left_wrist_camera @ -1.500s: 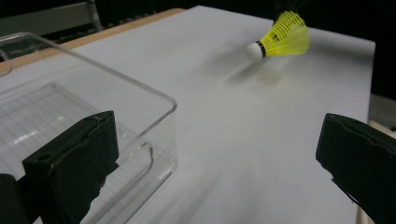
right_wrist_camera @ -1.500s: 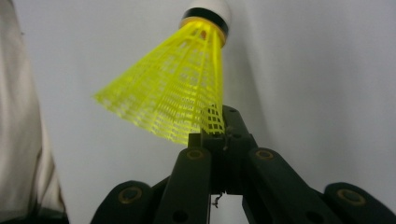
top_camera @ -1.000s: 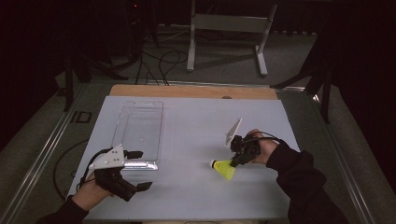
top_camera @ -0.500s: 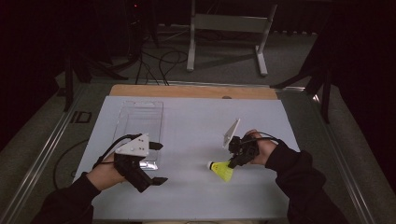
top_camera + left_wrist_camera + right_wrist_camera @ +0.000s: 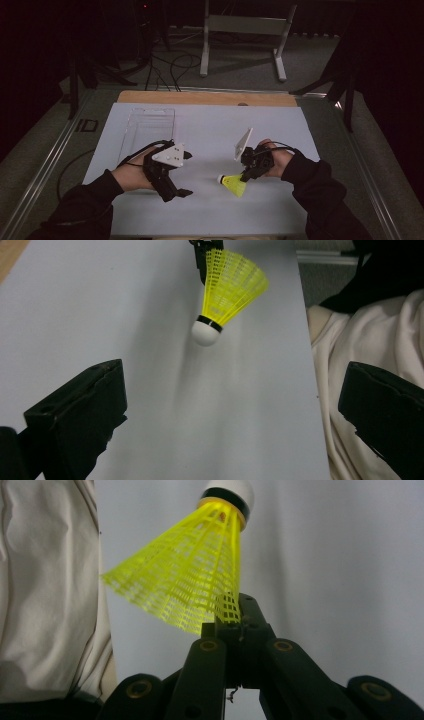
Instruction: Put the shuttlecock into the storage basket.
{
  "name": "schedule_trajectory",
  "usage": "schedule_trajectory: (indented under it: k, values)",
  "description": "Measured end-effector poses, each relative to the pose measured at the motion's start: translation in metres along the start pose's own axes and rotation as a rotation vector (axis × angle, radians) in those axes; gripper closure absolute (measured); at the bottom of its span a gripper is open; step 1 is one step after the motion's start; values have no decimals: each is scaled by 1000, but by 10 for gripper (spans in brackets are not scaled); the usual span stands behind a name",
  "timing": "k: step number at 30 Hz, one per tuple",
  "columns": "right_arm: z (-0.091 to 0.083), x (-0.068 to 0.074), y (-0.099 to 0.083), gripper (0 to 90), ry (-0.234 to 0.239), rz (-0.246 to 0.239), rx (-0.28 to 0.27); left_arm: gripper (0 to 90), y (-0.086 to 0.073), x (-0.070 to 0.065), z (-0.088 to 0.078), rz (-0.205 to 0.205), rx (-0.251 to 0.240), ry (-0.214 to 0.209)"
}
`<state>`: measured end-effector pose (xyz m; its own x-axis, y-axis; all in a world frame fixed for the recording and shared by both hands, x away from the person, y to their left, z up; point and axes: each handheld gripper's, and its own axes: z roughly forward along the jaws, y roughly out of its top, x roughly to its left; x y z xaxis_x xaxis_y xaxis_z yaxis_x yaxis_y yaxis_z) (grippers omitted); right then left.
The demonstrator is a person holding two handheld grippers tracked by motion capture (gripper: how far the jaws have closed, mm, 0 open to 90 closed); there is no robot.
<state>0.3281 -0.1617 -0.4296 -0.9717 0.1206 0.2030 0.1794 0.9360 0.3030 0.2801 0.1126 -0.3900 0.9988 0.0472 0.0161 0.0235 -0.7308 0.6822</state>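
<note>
1. Right gripper (image 5: 246,175) was clenched on the skirt edge of the yellow shuttlecock (image 5: 233,183); in the right gripper view the jaws met tight on the mesh rim, cork (image 5: 229,491) pointing away from the camera
2. Shuttlecock sat right of centre on the white table sheet (image 5: 210,130), nearer the person's edge; cork end faced the left gripper, skirt toward the right hand (image 5: 274,159)
3. Could not tell whether the cork rested on the sheet or hung just above it; a soft shadow lay under it in the left gripper view
4. Left gripper (image 5: 186,173) was released, jaws spread wide, nothing between them; it pointed across the sheet at the shuttlecock, well apart from it
5. In the left gripper view both black jaws framed bare sheet, shuttlecock (image 5: 227,290) beyond them at top centre, right gripper's tip pinching its skirt at the top edge
6. Left hand (image 5: 134,173) held the gripper body, grey three-cornered plate (image 5: 169,154) on top
7. Clear plastic tray (image 5: 148,127) lay on the far left part of the sheet, behind the left hand
8. Pale cloth (image 5: 370,390) showed past the sheet's edge in the left gripper view
9. Wooden table edge (image 5: 200,97) ran along the far side
</note>
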Motion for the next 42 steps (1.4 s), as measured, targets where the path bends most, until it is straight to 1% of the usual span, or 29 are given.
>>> schedule_trajectory:
  k: [2,3,4,5,6,8,9,13,15,16,19,20,22,25,26,27,29,30,31,33,36,37,39,41,42]
  values:
    - [1,1,1,900,9,-8,-6,2,2,1,5,12,13,-12]
    - [1,2,2,900,6,-11,-3,2,3,1,7,14,19,-18]
    - [1,3,3,900,10,-8,-3,2,4,0,10,22,24,-22]
    - [2,3,4,900,11,-15,-5,2,6,0,13,31,31,-23]
    - [2,4,4,900,8,-10,-4,2,7,1,15,35,37,-36]
    - [2,5,6,900,13,-20,-2,2,9,0,20,50,53,-39]
    - [2,6,6,900,15,-21,-4,2,10,0,23,51,54,-47]
    - [3,8,9,900,21,-28,-1,16,14,1,33,69,75,-60]
    - [4,8,10,900,25,-33,-5,17,16,2,38,70,80,-74]
    - [4,9,11,900,26,-34,-3,25,17,2,40,78,89,-74]
    - [5,9,13,900,31,-38,-2,29,19,4,49,82,109,-85]
    - [5,9,13,900,34,-45,-6,29,20,4,51,85,117,-82]
    - [5,10,14,900,34,-46,-3,29,20,4,55,85,124,-96]
    - [5,10,15,900,37,-48,-6,71,20,6,60,93,128,-118]
    - [6,10,15,900,37,-52,-9,89,21,6,62,100,134,-113]
    - [6,10,15,900,37,-53,-10,92,20,6,64,105,133,-119]
    - [6,11,15,900,40,-45,-11,125,21,6,67,112,142,-119]
    - [6,11,15,900,41,-50,-13,158,20,6,69,121,142,-122]
    - [5,11,15,900,42,-51,-13,166,21,5,71,122,146,-122]
    - [5,11,15,900,42,-53,-15,210,21,5,75,127,155,-128]
    - [5,11,15,900,39,-49,-12,275,21,5,80,133,165,-125]
    - [5,11,15,900,42,-56,-16,305,21,5,81,135,168,-123]
    - [5,11,15,900,37,-55,-12,345,21,4,84,140,166,-121]
    - [5,12,15,900,39,-52,-15,393,21,4,86,153,171,-117]
    - [5,12,15,900,39,-54,-18,417,21,4,87,152,171,-120]
